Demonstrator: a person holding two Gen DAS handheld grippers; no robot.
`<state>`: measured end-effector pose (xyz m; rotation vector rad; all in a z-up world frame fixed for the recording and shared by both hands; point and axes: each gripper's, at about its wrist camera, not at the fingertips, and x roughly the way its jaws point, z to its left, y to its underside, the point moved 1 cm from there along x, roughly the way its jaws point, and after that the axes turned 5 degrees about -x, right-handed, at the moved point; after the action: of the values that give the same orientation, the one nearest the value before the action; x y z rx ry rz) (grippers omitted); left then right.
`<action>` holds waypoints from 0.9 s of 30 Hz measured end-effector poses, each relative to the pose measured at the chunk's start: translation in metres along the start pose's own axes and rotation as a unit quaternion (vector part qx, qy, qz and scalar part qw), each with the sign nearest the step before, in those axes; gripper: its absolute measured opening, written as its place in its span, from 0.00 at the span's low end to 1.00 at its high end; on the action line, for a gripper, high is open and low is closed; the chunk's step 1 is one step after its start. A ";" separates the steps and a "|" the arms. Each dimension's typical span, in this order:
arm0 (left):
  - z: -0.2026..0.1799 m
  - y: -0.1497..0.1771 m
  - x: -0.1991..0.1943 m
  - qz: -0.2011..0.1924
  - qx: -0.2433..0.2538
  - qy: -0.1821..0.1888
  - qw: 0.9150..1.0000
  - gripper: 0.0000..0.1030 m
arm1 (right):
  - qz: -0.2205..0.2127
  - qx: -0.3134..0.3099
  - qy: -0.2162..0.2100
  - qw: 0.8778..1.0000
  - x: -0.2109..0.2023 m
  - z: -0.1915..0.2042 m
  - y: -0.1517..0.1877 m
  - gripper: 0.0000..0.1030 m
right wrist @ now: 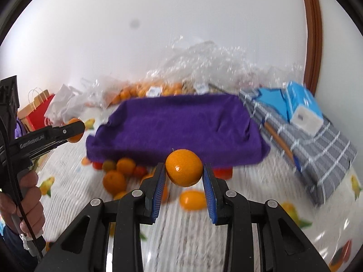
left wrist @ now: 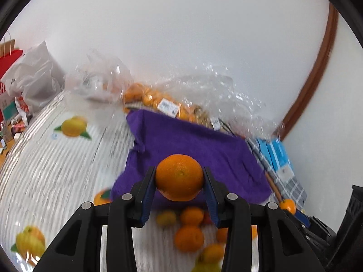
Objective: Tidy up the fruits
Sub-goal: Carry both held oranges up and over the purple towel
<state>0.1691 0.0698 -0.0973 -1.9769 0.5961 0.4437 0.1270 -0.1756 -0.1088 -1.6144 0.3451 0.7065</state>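
Observation:
My left gripper (left wrist: 179, 176) is shut on a large orange (left wrist: 179, 178) and holds it above the near edge of a purple cloth-lined tray (left wrist: 192, 145). My right gripper (right wrist: 183, 171) is shut on a smaller orange (right wrist: 183, 170), lifted in front of the same purple tray (right wrist: 177, 127). The left gripper with its orange (right wrist: 74, 131) also shows at the left of the right wrist view. Several loose oranges (right wrist: 118, 174) and an oval yellow-orange fruit (right wrist: 192, 200) lie on the striped tablecloth before the tray.
Clear plastic bags with more oranges (right wrist: 140, 93) sit behind the tray against the wall. A grey checked cloth (right wrist: 317, 145) with a blue box (right wrist: 301, 106) lies to the right. A red paper bag (right wrist: 36, 111) and white bags stand at the far left.

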 end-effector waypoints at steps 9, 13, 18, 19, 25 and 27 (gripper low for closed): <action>-0.014 -0.025 0.051 -0.006 0.010 -0.021 1.000 0.37 | -0.020 0.000 0.008 1.000 0.040 -0.015 -0.046 0.32; -0.021 -0.023 0.067 -0.003 0.040 -0.033 0.999 0.37 | -0.015 0.008 -0.010 1.000 0.064 -0.023 -0.060 0.32; -0.016 -0.012 0.083 0.023 0.049 -0.033 0.998 0.37 | -0.009 0.010 -0.023 1.000 0.090 -0.032 -0.060 0.32; -0.015 -0.011 0.084 0.023 0.049 -0.032 0.998 0.37 | -0.007 0.016 -0.026 1.000 0.094 -0.035 -0.057 0.32; -0.018 -0.005 0.091 0.031 0.062 -0.033 0.997 0.37 | 0.020 0.059 -0.031 0.998 0.113 -0.055 -0.045 0.32; -0.020 -0.002 0.095 0.025 0.070 -0.045 0.996 0.37 | 0.022 0.062 -0.024 0.998 0.117 -0.058 -0.044 0.32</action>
<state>0.2487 0.0325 -0.1380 -1.8025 0.6043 0.5048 0.2568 -0.2040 -0.1448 -1.4737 0.3828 0.7429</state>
